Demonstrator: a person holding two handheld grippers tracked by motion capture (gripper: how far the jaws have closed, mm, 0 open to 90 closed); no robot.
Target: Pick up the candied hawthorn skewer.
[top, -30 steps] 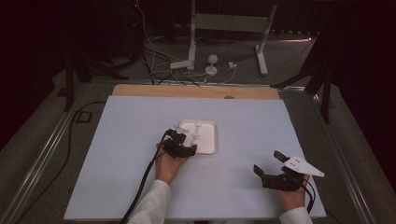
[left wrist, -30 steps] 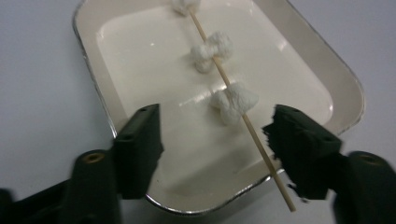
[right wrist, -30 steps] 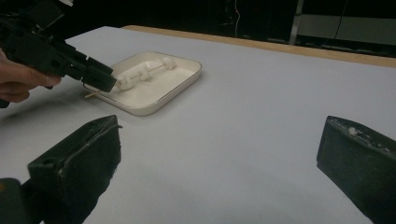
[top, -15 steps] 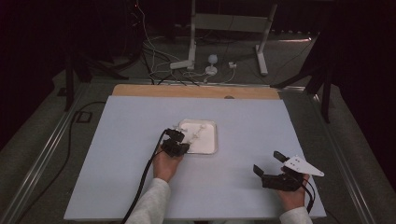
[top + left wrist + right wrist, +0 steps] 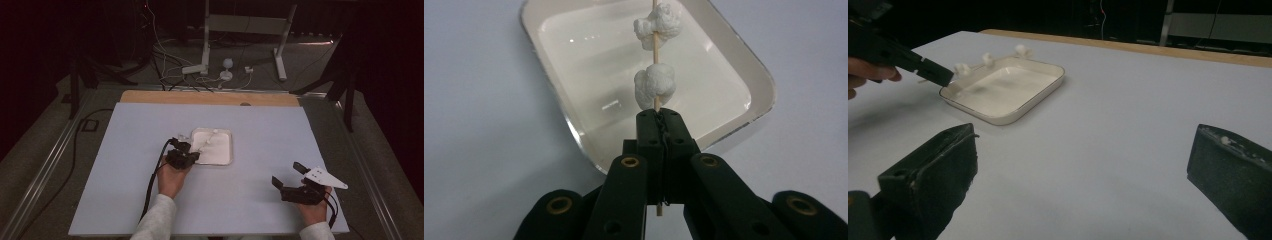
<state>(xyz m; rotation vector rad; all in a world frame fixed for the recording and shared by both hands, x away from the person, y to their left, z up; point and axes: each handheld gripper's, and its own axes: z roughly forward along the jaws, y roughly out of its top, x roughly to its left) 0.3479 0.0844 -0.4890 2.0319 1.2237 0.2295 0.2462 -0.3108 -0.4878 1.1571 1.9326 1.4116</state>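
Lab bench (cables (image 5: 175, 75), stand (image 5: 245, 30))

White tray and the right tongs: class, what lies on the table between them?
Nothing: in the right gripper view, only bare table surface separates the white tray from the open right tongs.

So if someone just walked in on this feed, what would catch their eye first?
Probably the left tool, shut on a thin wooden skewer strung with white puffy lumps, held over the white tray near the middle of the pale table. Next, the right tool, jaws wide open with nothing between them, near the table's front right corner.
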